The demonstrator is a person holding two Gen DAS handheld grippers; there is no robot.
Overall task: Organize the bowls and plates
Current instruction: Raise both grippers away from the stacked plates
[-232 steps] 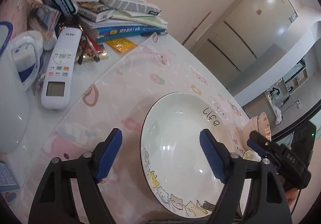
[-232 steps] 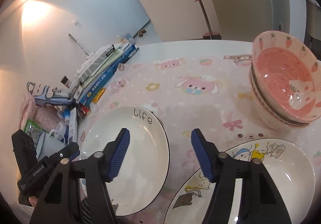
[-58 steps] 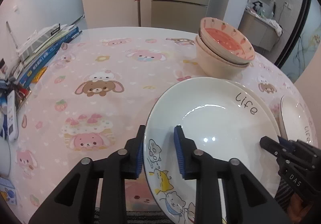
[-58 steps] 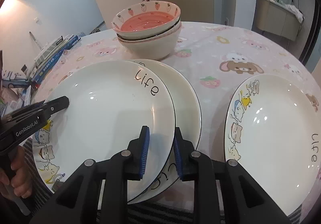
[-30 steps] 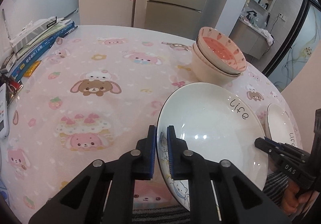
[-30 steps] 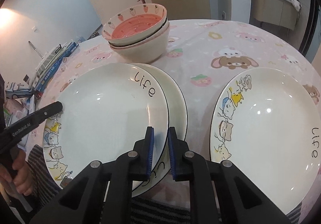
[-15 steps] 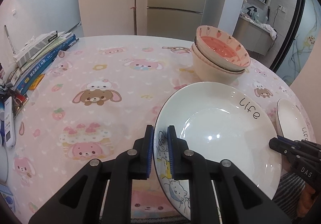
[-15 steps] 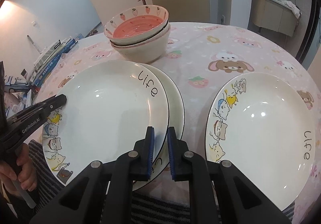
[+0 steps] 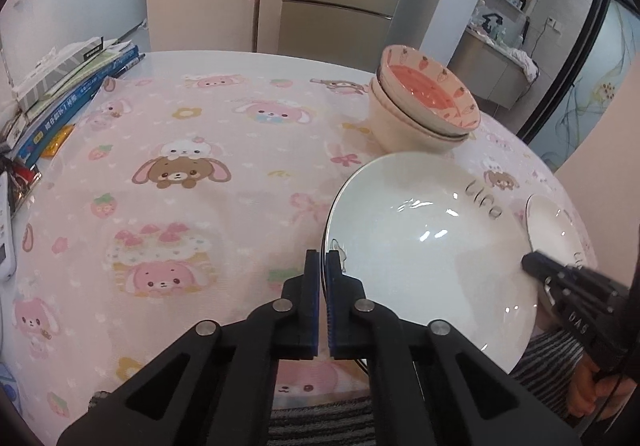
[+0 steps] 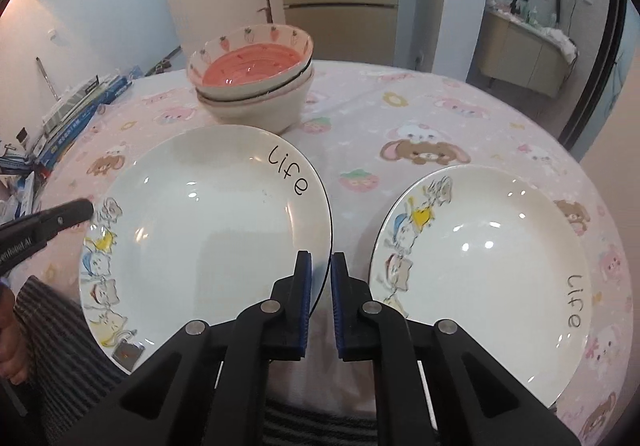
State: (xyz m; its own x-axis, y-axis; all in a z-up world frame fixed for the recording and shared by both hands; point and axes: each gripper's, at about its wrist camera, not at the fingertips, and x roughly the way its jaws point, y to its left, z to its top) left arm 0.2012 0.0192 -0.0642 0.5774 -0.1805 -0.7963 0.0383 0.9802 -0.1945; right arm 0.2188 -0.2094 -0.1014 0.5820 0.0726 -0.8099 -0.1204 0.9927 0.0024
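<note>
A white "Life" plate (image 9: 432,246) (image 10: 208,222) with cartoon cats is gripped at both sides. My left gripper (image 9: 323,266) is shut on its left rim. My right gripper (image 10: 321,274) is shut on its right rim. The plate hides whatever lies under it. A second "Life" plate (image 10: 488,270) lies on the table to the right, its edge showing in the left wrist view (image 9: 552,226). Two stacked bowls (image 9: 424,114) (image 10: 256,82), the top one pink inside, stand behind the plates.
The round table has a pink cartoon tablecloth (image 9: 180,174). Books (image 9: 68,94) are piled at its far left edge, also in the right wrist view (image 10: 80,102). A white remote (image 9: 6,230) lies at the left. A kitchen counter (image 10: 528,54) stands behind.
Both grippers went from open to shut on opposite rims of the plate. In the last second the held plate shifted to sit squarely over the plate beneath, which no longer shows.
</note>
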